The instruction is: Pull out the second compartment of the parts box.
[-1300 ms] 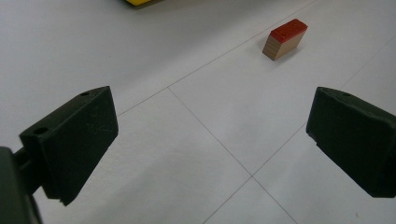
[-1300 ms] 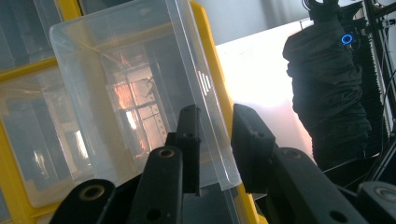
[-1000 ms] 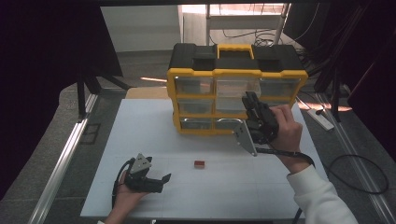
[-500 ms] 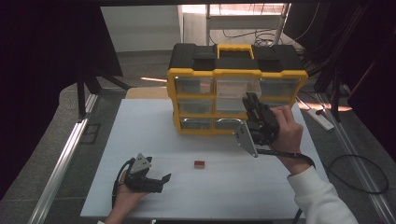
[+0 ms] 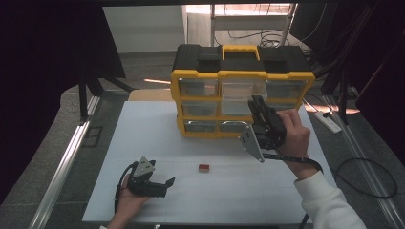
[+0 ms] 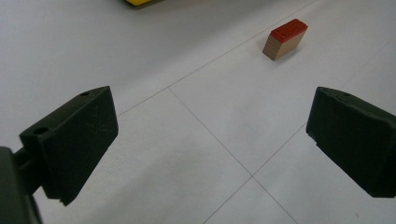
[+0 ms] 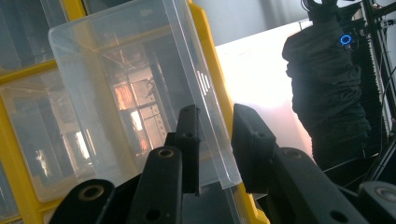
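Right gripper (image 5: pixel 258 106) is raised at the yellow-and-black plastic drawer cabinet (image 5: pixel 241 76), jaws clamped on a clear plastic drawer's (image 7: pixel 140 98) front lip, middle row. Left gripper (image 5: pixel 165 183) lies low on the white table (image 5: pixel 143 133), jaws spread wide, small red-topped wooden block (image 6: pixel 285 38) nearby.

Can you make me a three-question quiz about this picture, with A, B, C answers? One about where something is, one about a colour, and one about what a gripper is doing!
1. Where is the small block?
A. On the white table
B. Inside a drawer
C. On top of the organizer

2. What colour is the block's top face?
A. Blue
B. Red
C. Green

3. What is the right gripper doing?
A. Lying flat on the table
B. Holding the block
C. Pinching the front of a clear drawer

Answers:
1 A, it lies on the table between the two grippers.
2 B, the left gripper view shows red on top, pale wood below.
3 C, its jaws sit either side of the drawer's clear front wall on the yellow organizer.
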Demonstrator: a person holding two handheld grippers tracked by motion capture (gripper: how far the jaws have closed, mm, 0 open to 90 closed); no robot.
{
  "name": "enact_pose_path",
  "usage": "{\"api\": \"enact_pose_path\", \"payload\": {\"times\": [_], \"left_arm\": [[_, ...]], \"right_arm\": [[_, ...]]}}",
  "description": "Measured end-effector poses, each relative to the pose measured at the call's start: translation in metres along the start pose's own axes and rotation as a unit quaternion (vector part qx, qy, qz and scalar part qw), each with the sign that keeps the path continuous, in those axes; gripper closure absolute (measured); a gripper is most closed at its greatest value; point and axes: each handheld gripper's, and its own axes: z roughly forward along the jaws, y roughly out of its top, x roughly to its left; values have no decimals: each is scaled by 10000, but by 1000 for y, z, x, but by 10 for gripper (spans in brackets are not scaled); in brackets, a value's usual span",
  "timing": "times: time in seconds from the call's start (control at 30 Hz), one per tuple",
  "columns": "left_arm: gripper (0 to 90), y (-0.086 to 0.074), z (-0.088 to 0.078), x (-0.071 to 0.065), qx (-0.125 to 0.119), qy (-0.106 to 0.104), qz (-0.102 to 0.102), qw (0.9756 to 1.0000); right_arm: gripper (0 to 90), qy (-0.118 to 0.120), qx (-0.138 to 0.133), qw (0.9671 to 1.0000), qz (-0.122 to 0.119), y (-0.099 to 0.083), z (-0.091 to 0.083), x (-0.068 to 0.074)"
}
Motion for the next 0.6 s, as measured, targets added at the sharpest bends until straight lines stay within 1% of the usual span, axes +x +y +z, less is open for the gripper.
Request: {"api": "enact_pose_path", "payload": {"times": [0.6], "left_arm": [[22,0,0,0,5,1,-5,10000]], "right_arm": [[726,2,-31,10000,-21,0,-4,0]]}}
